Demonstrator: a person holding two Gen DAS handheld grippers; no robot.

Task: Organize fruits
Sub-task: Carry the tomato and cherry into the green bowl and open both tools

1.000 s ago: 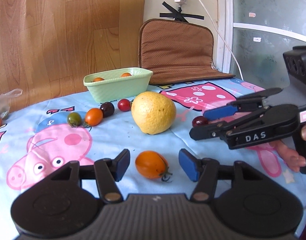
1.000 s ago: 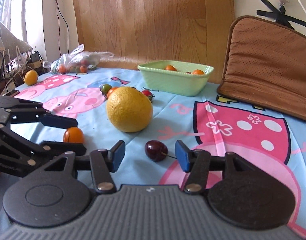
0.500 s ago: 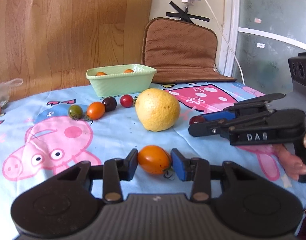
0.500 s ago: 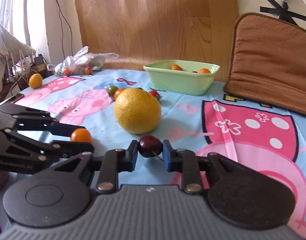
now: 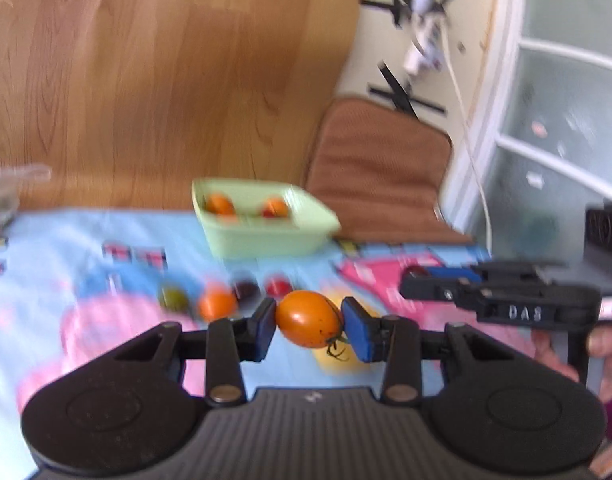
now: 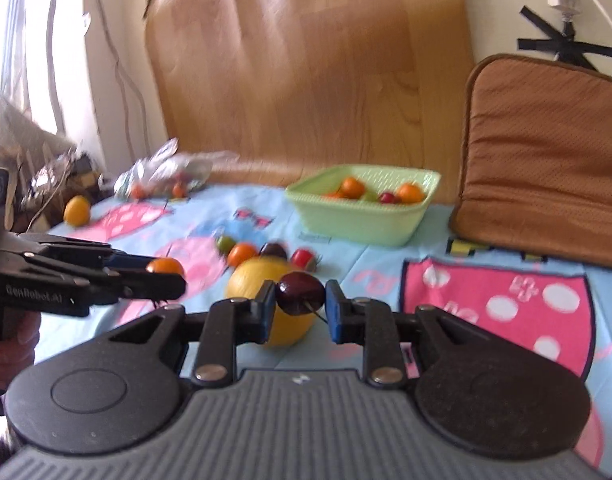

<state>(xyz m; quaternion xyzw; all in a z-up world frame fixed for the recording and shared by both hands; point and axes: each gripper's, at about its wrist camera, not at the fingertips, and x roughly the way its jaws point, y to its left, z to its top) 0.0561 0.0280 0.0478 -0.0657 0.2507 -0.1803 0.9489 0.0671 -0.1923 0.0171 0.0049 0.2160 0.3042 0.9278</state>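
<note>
Left tool (image 5: 309,324) clamps orange cherry tomato (image 5: 308,318); right tool (image 6: 299,306) grips dark cherry (image 6: 299,293) (stem showing); green basket (image 6: 360,222) beyond both.

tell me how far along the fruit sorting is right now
Partly done. The green basket already holds a few small orange and red fruits. In hand: the left gripper is clamped on an orange tomato and the right gripper on a dark cherry, both lifted off the cloth. Left: the big yellow citrus and four small tomatoes on the cloth.
</note>
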